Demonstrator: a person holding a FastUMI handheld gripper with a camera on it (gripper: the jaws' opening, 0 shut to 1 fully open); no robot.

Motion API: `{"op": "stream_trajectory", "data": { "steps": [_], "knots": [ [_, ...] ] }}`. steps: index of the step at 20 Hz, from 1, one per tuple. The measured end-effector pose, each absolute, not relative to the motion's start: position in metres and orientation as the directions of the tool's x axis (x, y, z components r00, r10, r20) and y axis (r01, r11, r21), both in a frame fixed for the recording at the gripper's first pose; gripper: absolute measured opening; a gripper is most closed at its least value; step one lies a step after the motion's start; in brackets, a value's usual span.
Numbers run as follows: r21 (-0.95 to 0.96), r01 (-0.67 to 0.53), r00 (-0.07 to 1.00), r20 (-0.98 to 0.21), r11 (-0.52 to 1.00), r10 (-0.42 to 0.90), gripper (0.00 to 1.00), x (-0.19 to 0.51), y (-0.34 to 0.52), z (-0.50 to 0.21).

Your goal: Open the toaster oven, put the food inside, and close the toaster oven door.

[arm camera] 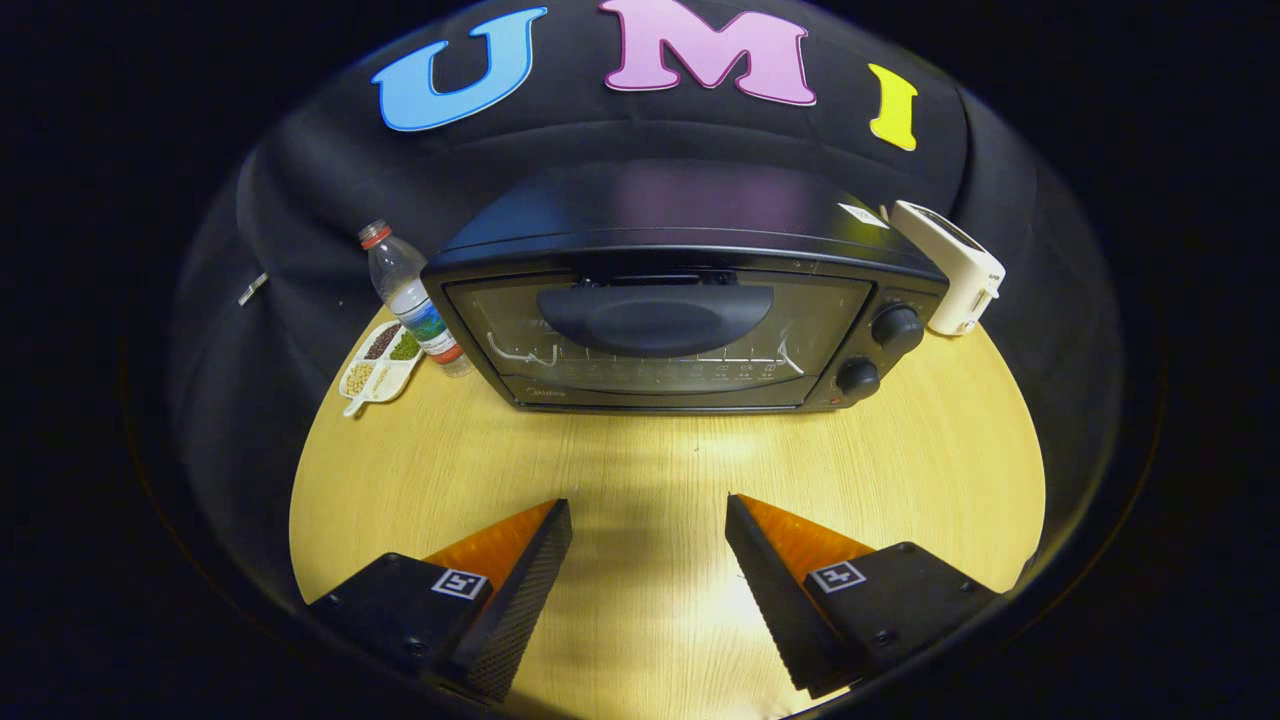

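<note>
Four things stand at the far side of our pale wooden table (660, 470). From the left we see a white divided dish of what look like beans and seeds (380, 368), a clear plastic water bottle with a red cap (410, 298), the black toaster oven (680, 300) with its glass door shut, and a white toaster (955, 268) at its right corner. Our gripper (648, 515) hangs wide, holding nothing, fingers over bare table well short of the oven.

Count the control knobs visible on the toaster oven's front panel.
2. Both knobs sit on the toaster oven to the right of its closed glass door: the upper knob and the lower knob just beneath it. The tongs are open, well short of the oven.
</note>
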State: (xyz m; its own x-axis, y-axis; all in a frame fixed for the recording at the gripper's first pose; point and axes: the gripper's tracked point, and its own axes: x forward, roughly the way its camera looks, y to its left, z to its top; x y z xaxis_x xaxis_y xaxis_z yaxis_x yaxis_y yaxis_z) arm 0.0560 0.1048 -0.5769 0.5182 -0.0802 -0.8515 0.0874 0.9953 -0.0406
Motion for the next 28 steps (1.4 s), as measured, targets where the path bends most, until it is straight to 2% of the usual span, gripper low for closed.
{"op": "stream_trajectory", "data": {
  "steps": [4,8,11,17,23,28],
  "knots": [
    [-0.005,0.103,0.549,-0.834,0.995,-0.061,1.00,0.061,0.104,-0.562],
    [0.062,0.115,0.636,-0.771,0.991,-0.026,1.00,0.065,0.097,-0.509],
    [0.059,0.116,0.745,-0.666,0.991,-0.048,1.00,0.070,0.065,-0.427],
    [-0.003,0.138,0.926,-0.355,0.990,-0.130,0.99,0.071,-0.010,-0.238],
    [-0.004,0.096,0.979,-0.181,0.995,-0.095,0.99,0.042,-0.035,-0.133],
    [0.038,0.031,0.984,-0.177,0.999,-0.024,0.99,0.023,-0.041,-0.125]
  ]
}}
